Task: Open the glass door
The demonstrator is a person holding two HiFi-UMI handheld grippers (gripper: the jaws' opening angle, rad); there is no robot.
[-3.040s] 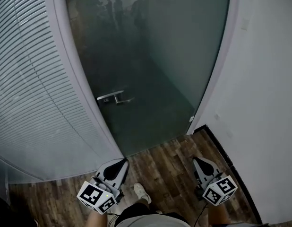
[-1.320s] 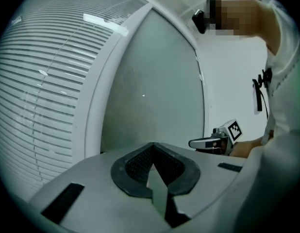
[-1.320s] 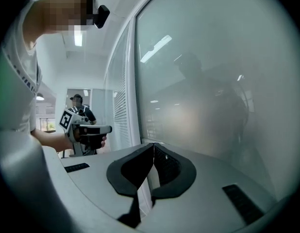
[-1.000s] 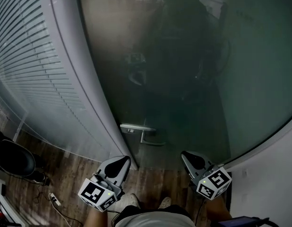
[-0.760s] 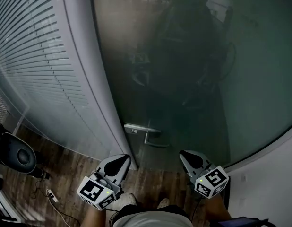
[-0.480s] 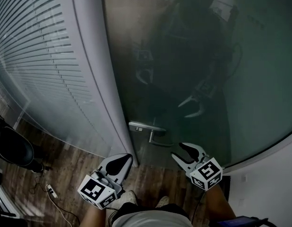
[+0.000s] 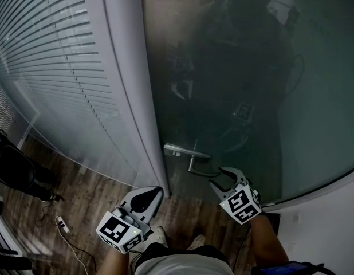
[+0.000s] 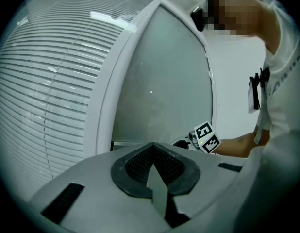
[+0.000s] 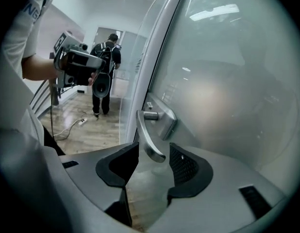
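The dark frosted glass door (image 7: 240, 96) stands shut in front of me. Its metal lever handle (image 7: 191, 156) is low on the door's left edge. My right gripper (image 7: 221, 177) has reached it, and its jaws are opening. In the right gripper view the curved lever (image 9: 146, 132) hangs between the two jaws of the right gripper (image 9: 152, 155) with a gap on each side, its plate (image 9: 165, 121) just beyond. My left gripper (image 7: 150, 193) is held low left of the door edge, shut and with nothing in it; the left gripper view shows the left gripper (image 8: 154, 152) pointing at the door (image 8: 159, 81).
A white door frame post (image 7: 131, 96) and a glass wall with blinds (image 7: 51, 67) are on the left. A white wall (image 7: 337, 216) closes the right. Wooden floor (image 7: 79, 193) with a cable and power strip (image 7: 62, 225) lies below. A person with a backpack (image 9: 105, 67) walks beyond.
I have come closer to the door. The right gripper moved forward and down to the handle, rolled over, and went from shut to open around the lever's end. The left gripper hardly moved.
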